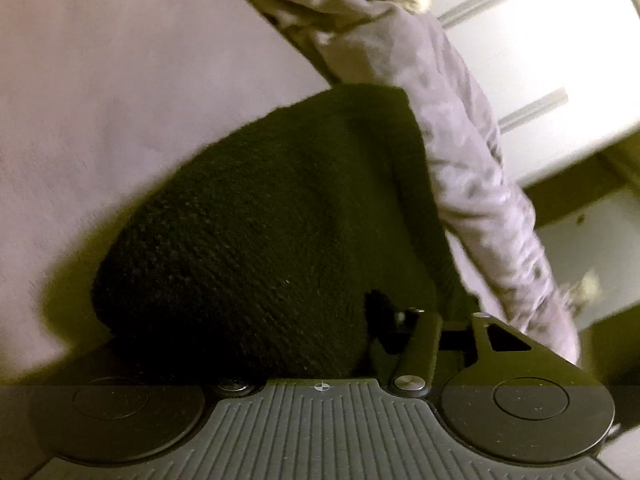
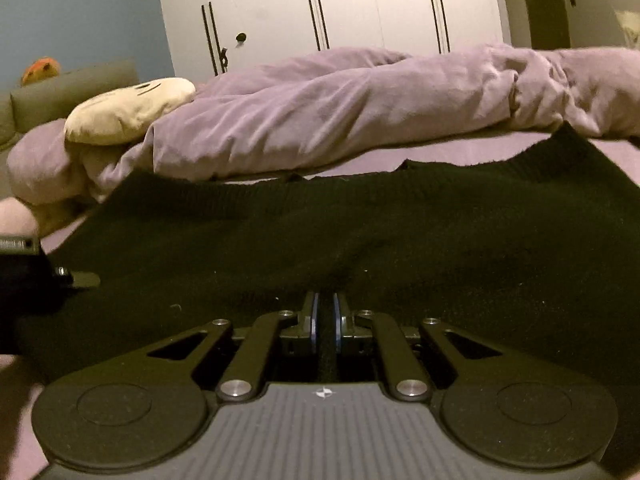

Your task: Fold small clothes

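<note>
The black knit [image 2: 320,232] lies spread on the bed [image 2: 624,148], not yet folded. The right gripper [image 2: 325,320] has its jaws pinching the knit's near edge. The left gripper [image 1: 420,320] is draped by knit; its jaw state is unclear.

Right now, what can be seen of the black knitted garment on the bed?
The black knitted garment looks like ribbed wool, dark and soft. It lies spread on the lilac bedsheet, with a rumpled lilac duvet beyond its far edge. The right tongs are shut on a fold near its near edge. In the left wrist view it bulges into a rounded heap over the left tongs, whose tips it hides.
</note>
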`<state>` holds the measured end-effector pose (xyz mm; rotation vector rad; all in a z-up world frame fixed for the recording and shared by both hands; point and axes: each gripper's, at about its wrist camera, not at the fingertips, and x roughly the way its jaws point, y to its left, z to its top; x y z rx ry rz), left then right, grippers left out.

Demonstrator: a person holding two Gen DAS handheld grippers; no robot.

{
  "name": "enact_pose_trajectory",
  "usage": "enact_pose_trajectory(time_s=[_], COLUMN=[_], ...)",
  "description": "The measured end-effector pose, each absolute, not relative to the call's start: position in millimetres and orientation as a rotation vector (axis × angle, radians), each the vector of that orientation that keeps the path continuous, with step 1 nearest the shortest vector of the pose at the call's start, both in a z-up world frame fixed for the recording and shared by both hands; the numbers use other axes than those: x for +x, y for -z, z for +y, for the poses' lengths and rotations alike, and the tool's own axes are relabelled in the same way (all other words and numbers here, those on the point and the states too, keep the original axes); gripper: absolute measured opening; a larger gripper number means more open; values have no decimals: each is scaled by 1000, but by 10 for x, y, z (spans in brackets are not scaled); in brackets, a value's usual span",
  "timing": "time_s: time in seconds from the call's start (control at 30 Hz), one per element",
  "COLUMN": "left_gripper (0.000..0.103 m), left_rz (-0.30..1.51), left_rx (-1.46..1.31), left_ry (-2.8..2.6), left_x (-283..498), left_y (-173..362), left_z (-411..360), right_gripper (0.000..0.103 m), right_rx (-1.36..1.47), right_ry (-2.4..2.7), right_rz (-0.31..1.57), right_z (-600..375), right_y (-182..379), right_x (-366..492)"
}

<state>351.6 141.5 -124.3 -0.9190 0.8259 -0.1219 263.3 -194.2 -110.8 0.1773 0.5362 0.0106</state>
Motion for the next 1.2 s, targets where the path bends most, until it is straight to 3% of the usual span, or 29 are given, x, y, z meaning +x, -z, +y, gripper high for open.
enact_pose_trajectory(time_s=[0.13,0.3,0.4,0.87,1.2], left_gripper=[60,35,28,25,26], left_rz=[826,826,796,554,592], left_rx=[-966,-946,-869,-333,-225], left_ry=[108,97,112,323,454], left_x=[3553,3540,3535,3250,3034], left_y=[1242,1222,1074,-122,-105], left_z=[1416,1451,1369,164,-832], right_gripper=[7,7,4,3,1], right_rx=[106,135,206,320,545], right_ry=[10,-38,-59,-95,-188], right_rz=[550,534,565,588,588], right_z=[-1829,-1778,-1884,-2064,-2387], right_y=[963,986,1158,1219,1283], right_x=[2668,2615,2671,2705,2670])
